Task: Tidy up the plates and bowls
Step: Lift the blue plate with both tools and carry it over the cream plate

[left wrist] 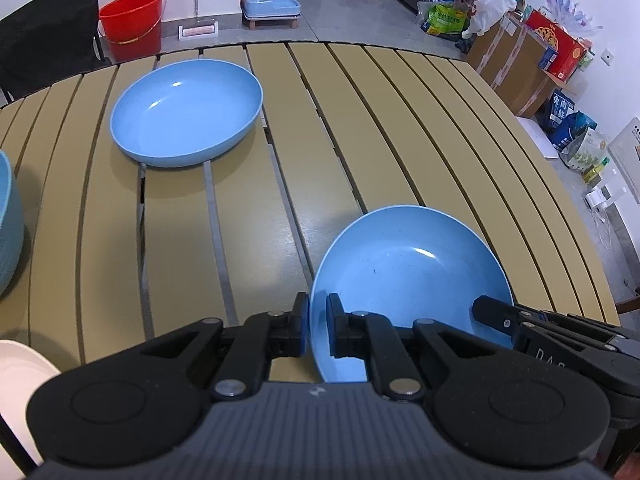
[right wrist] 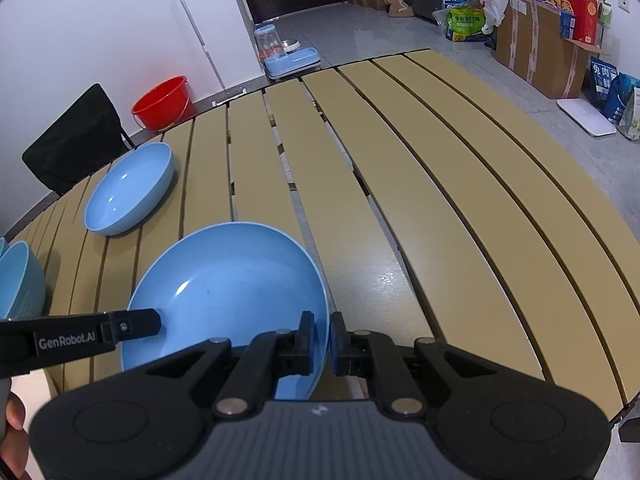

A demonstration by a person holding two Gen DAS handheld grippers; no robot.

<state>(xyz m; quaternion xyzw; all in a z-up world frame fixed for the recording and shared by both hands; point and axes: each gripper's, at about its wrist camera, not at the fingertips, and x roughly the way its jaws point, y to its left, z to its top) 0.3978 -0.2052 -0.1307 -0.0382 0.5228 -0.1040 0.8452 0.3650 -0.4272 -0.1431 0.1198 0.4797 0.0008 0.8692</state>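
Observation:
A blue plate (left wrist: 408, 276) is held between both grippers above the slatted table (left wrist: 280, 208). My left gripper (left wrist: 318, 320) is shut on its left rim. My right gripper (right wrist: 322, 338) is shut on its right rim; the plate also shows in the right wrist view (right wrist: 228, 284). The right gripper shows in the left wrist view (left wrist: 492, 312) and the left gripper in the right wrist view (right wrist: 152, 322). A second blue plate (left wrist: 186, 112) rests on the table at the far left, also in the right wrist view (right wrist: 128, 188).
Stacked blue bowls (right wrist: 18, 280) stand at the table's left edge, also at the left in the left wrist view (left wrist: 8, 224). A white dish (left wrist: 20, 372) lies near left. A black chair (left wrist: 48, 28), a red bucket (left wrist: 134, 22) and boxes (left wrist: 516, 60) stand beyond the table.

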